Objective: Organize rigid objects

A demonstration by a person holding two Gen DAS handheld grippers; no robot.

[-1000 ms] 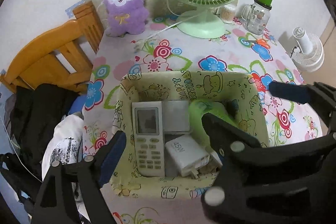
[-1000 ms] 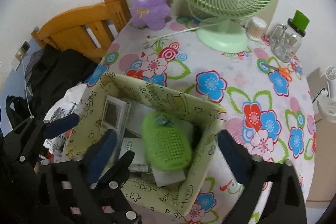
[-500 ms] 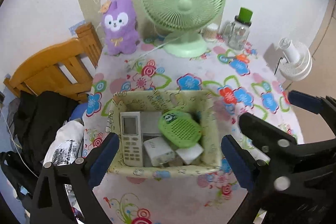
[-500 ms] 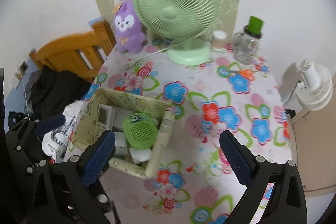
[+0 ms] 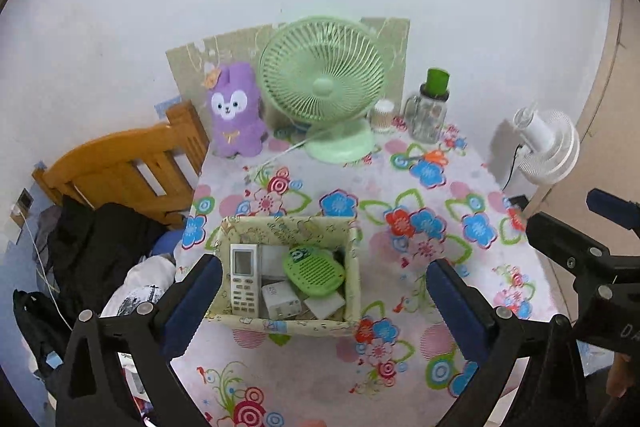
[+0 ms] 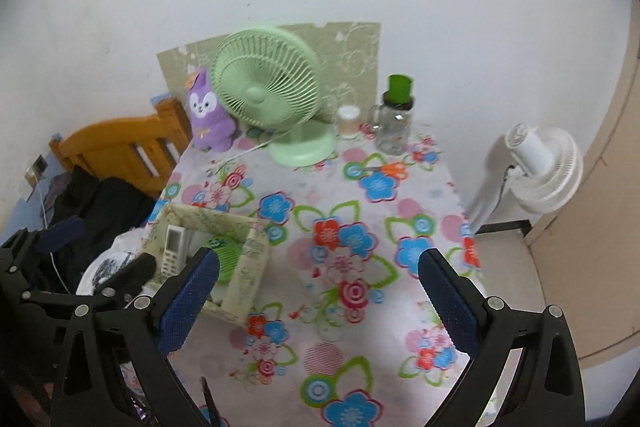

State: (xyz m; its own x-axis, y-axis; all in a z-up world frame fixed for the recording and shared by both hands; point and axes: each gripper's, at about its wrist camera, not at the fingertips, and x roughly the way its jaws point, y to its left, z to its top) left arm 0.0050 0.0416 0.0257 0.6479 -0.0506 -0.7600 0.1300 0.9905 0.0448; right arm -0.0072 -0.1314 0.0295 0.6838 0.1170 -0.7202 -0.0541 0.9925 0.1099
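Your storage box (image 5: 288, 325) sits on the near left part of the flowered tablecloth (image 5: 420, 187), close to the table's left edge. In the left wrist view it lies below and ahead of your left gripper (image 5: 324, 291), framed between the two blue pads but well apart from both. Your left jaws have just been opening and now stand wide, with nothing pressed between them and nothing touched.

Inside the box, the white remote (image 5: 243, 279) lies along the left wall, screen toward the far side. The green perforated case (image 5: 314, 271) rests tilted to its right, partly over a white charger (image 5: 280, 301) and another white block (image 5: 325, 305) at the near wall.

From your right gripper (image 6: 318, 291), the box (image 6: 244, 291) lies to the left; the left blue pad overlaps its near right corner in the picture, though no contact shows. Your right jaws are spread wide over bare tablecloth and hold nothing.

At the far end of the table stand the purple plush (image 5: 236, 111), the green fan (image 5: 324, 87) and a glass jar with a green lid (image 5: 430, 109). A wooden chair (image 5: 128, 167) stands to the left, and a white fan (image 5: 548, 143) to the right.
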